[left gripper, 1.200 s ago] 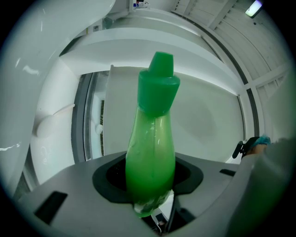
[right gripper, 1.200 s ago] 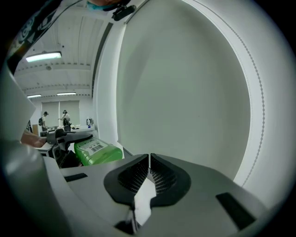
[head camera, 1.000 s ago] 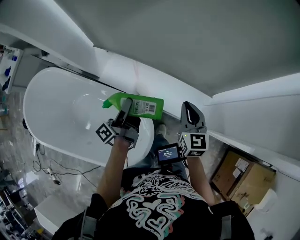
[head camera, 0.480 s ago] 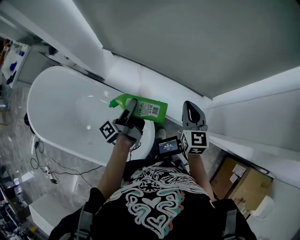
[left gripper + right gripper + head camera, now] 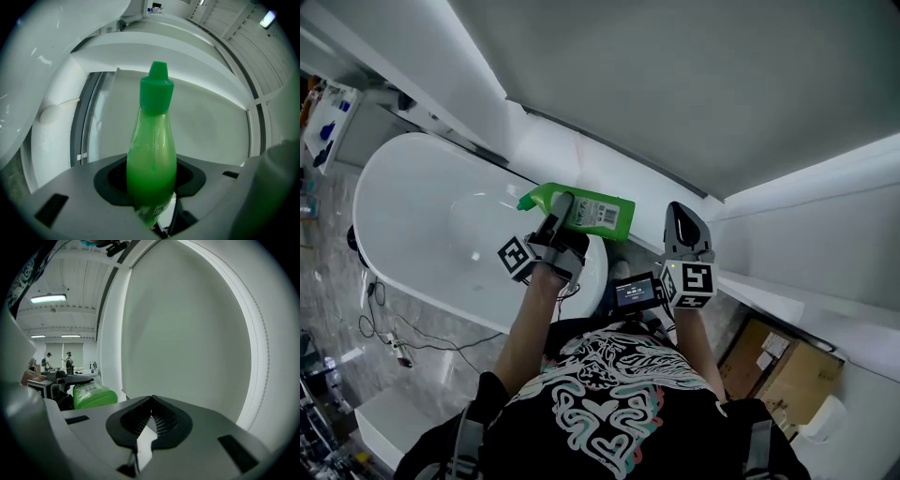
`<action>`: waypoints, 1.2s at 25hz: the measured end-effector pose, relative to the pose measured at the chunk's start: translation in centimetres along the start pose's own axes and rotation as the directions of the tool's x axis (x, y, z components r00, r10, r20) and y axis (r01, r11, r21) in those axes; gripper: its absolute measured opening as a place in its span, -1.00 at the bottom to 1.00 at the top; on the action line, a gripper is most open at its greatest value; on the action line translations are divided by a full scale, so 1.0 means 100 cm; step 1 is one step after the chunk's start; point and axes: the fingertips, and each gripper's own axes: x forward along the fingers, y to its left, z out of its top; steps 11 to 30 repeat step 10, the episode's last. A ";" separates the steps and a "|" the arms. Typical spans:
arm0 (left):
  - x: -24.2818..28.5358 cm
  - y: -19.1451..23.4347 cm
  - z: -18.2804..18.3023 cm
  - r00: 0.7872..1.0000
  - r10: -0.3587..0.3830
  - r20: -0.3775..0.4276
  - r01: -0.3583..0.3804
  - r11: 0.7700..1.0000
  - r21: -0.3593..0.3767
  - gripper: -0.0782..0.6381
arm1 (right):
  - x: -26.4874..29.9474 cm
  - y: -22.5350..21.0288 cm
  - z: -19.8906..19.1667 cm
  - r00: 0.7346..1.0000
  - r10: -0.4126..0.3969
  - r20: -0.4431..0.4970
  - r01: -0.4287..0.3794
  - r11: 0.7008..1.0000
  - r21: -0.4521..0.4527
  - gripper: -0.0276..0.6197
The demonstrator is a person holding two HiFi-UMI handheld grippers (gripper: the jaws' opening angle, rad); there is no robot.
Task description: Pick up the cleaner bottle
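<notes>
**Green bottle gripped across its body**

The left hand-held gripper (image 5: 557,217) is clamped on the green plastic cleaner bottle (image 5: 589,212), which lies sideways at mid-frame above the rim of the white bathtub (image 5: 422,220). The right hand-held gripper (image 5: 682,223) is closed and empty. The bottle looks smooth, squeezable and liquid-heavy, so its broad body seems the surest hold.

Green translucent cleaner bottle (image 5: 605,216), green cap (image 5: 157,89), barcode label, clamped level in left gripper (image 5: 563,204), airborne over white bathtub (image 5: 412,187).
</notes>
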 end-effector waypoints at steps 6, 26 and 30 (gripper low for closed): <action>0.003 -0.003 -0.006 1.000 0.005 -0.004 -0.005 1.000 -0.002 -0.24 | 0.000 -0.002 0.002 1.000 0.003 0.006 -0.003 1.000 0.011 -0.83; -0.005 -0.006 -0.005 1.000 0.004 -0.001 -0.004 1.000 -0.003 -0.24 | -0.005 0.006 0.002 1.000 0.009 0.009 -0.009 1.000 0.011 -0.83; -0.005 -0.006 -0.005 1.000 0.004 -0.001 -0.004 1.000 -0.003 -0.24 | -0.005 0.006 0.002 1.000 0.009 0.009 -0.009 1.000 0.011 -0.83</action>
